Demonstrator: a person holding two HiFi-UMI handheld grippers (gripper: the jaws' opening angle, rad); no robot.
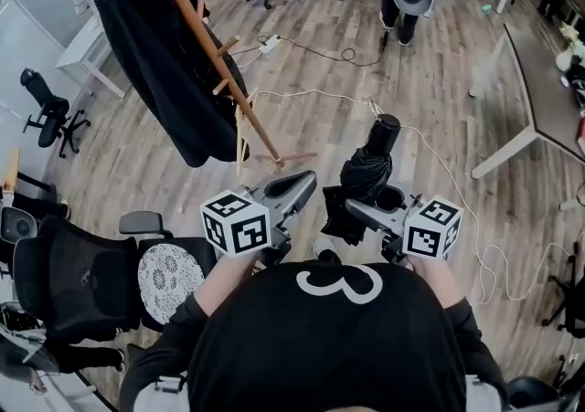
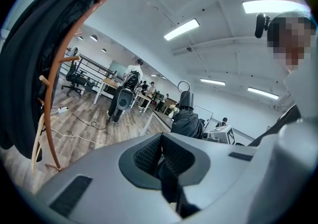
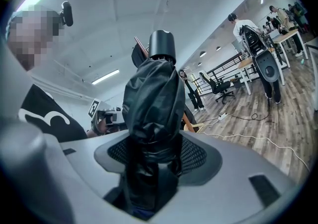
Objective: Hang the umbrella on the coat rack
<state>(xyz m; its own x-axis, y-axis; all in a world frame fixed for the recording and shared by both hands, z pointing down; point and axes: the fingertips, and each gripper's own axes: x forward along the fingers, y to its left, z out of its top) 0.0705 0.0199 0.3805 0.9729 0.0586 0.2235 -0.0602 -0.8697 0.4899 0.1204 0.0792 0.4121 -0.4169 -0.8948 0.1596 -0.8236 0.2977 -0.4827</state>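
Umbrella (image 1: 367,171) upright, pinched by right gripper (image 1: 359,209), left gripper (image 1: 304,182) pressed together alongside, empty

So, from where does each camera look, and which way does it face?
Head view: on the person's head, facing steeply down at the floor; shows the black shirt, left gripper, right gripper holding the umbrella, coat rack ahead-left.
Left gripper view: on the left gripper, facing along its shut, empty jaws, up toward the ceiling; part of the person shows upper right.
Right gripper view: on the right gripper, facing along jaws shut on the umbrella; the shirt shows at left.
Shared: all three show the umbrella.
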